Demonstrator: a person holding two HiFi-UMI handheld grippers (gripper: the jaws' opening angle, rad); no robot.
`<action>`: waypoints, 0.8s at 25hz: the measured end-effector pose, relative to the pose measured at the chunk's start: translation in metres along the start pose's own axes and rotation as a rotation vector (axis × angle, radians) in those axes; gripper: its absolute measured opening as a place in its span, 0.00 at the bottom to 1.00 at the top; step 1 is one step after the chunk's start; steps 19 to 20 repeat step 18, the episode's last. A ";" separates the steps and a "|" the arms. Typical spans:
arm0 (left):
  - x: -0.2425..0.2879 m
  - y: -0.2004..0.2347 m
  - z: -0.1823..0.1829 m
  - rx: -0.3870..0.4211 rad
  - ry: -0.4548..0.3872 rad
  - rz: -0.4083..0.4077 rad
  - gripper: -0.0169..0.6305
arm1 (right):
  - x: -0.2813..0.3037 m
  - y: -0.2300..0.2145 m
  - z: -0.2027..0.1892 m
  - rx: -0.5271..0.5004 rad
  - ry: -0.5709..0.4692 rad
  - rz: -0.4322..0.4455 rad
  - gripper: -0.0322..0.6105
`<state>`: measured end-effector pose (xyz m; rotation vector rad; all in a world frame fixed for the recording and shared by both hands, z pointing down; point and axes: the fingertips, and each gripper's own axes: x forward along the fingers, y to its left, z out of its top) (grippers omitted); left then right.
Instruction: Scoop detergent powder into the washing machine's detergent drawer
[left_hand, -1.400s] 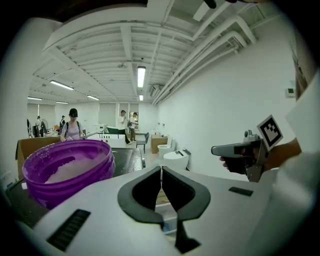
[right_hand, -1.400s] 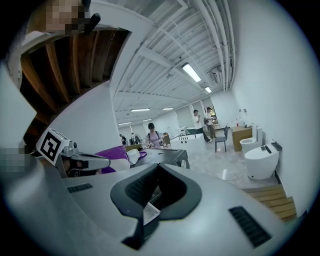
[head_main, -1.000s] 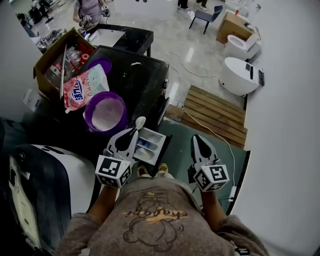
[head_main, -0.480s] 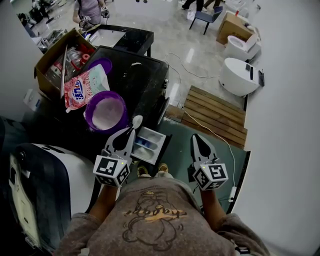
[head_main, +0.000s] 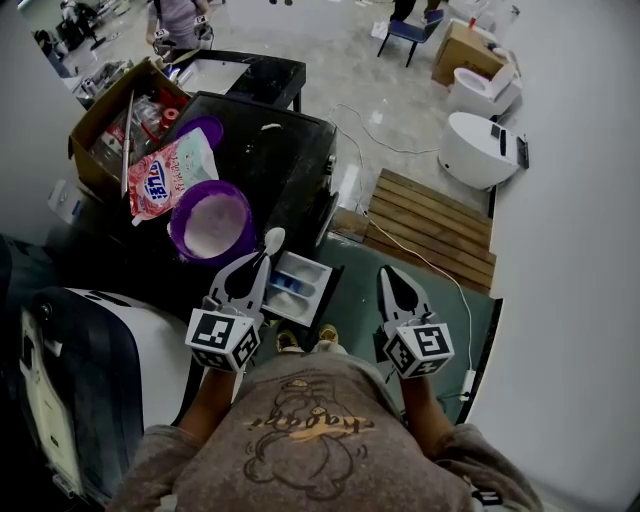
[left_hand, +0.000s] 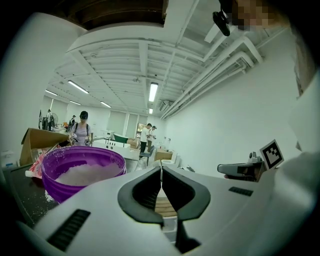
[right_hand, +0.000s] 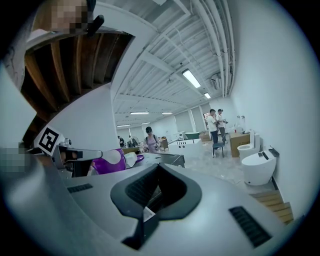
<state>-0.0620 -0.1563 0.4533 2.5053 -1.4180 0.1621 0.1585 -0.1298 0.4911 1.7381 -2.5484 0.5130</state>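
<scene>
Flanking the spoon (head_main: 275, 243): purple basin (head_main: 174, 230), drawer (head_main: 312, 278).

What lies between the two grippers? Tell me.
In the head view, the open detergent drawer lies between the left gripper, holding a spoon, and the right gripper.

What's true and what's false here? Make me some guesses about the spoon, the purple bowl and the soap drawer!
1. The left gripper holds a white spoon. True.
2. The purple bowl is empty. False: it has white powder in it.
3. The detergent drawer is pulled open. True.
4. The right gripper is holding the detergent bag. False: its jaws are shut on nothing, and the bag lies on the machine top next to the bowl.
</scene>
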 end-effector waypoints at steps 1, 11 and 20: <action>0.000 0.000 -0.001 0.005 -0.003 -0.005 0.06 | 0.000 0.000 0.000 -0.005 0.001 0.000 0.05; 0.001 -0.001 0.002 0.000 -0.003 -0.005 0.06 | 0.002 0.006 0.000 -0.011 0.004 0.012 0.05; 0.005 0.000 -0.004 0.004 -0.015 -0.012 0.06 | 0.005 0.008 0.000 -0.011 0.001 0.010 0.05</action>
